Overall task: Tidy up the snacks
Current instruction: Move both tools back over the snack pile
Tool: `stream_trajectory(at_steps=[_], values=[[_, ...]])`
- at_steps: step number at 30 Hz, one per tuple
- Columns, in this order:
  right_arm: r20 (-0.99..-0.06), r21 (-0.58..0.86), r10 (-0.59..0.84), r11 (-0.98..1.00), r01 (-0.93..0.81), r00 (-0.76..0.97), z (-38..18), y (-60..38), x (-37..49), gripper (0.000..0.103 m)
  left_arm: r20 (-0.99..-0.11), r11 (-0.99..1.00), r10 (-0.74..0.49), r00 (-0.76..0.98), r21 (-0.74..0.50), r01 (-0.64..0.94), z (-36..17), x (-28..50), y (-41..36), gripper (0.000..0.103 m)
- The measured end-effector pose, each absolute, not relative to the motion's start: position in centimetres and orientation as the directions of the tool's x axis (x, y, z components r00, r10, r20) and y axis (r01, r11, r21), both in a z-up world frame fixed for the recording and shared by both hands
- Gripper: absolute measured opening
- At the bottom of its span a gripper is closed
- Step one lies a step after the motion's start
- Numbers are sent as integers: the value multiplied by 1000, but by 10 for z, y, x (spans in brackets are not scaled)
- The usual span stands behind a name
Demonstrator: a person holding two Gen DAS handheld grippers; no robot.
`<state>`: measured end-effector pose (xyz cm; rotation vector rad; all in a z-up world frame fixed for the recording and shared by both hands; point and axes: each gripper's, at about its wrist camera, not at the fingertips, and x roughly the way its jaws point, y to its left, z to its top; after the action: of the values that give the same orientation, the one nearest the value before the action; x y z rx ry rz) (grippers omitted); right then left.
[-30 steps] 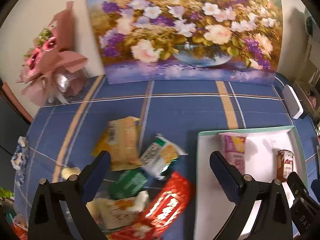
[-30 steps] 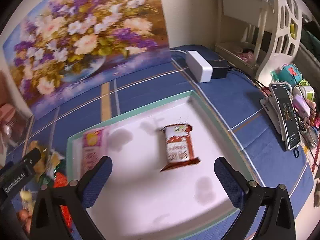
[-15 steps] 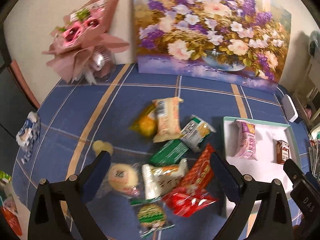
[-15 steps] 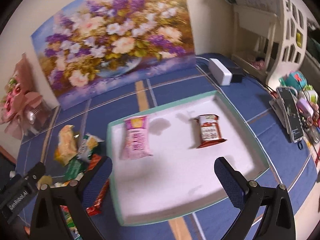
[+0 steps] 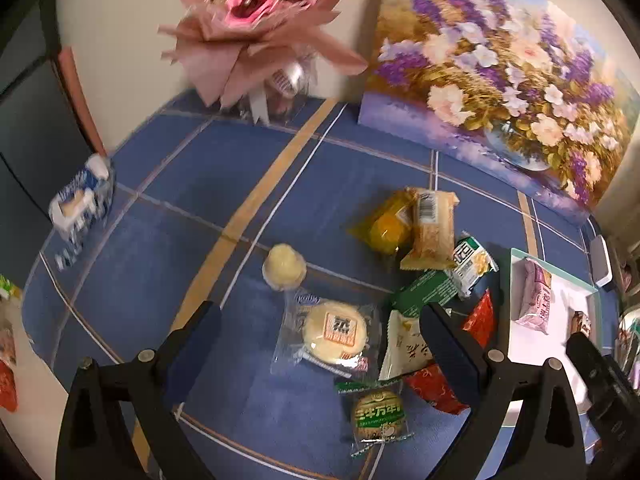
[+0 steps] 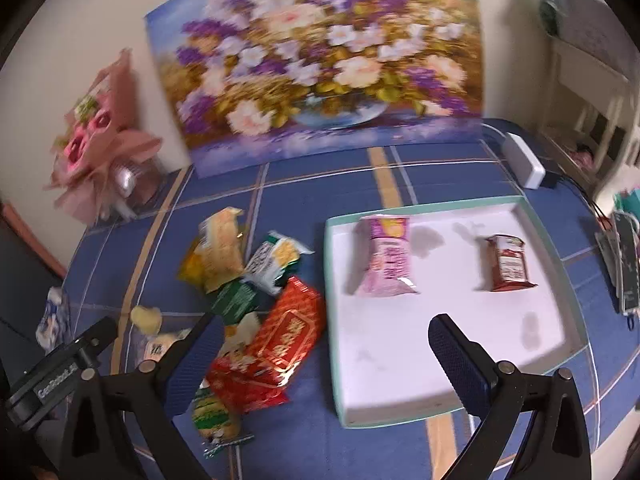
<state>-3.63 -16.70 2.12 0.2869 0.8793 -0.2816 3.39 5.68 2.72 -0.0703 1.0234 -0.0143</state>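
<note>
My left gripper hangs open and empty over a round cake in clear wrap. Around the cake lie a jelly cup, a green round biscuit, a white packet, a red packet, a dark green packet and yellow packets. My right gripper is open and empty above the left rim of the white tray, beside the red packet. In the tray lie a pink packet and a brown packet, well apart.
A flower painting leans on the back wall, with a pink bouquet to its left. A blue tissue pack sits at the table's left edge. A white power strip and a phone on a stand are right of the tray.
Both grippers have pulled back and up, both still open. The left one swung left off the tray to the snack pile; the right view now takes in the pile as well as the tray.
</note>
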Motion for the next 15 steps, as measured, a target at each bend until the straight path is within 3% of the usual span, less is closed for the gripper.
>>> stream_trajectory(at_steps=[15], values=[[-895, 129, -24, 941, 312, 445, -36, -141, -23, 103, -950, 986, -77, 302, -117, -116, -46, 26, 68, 99]])
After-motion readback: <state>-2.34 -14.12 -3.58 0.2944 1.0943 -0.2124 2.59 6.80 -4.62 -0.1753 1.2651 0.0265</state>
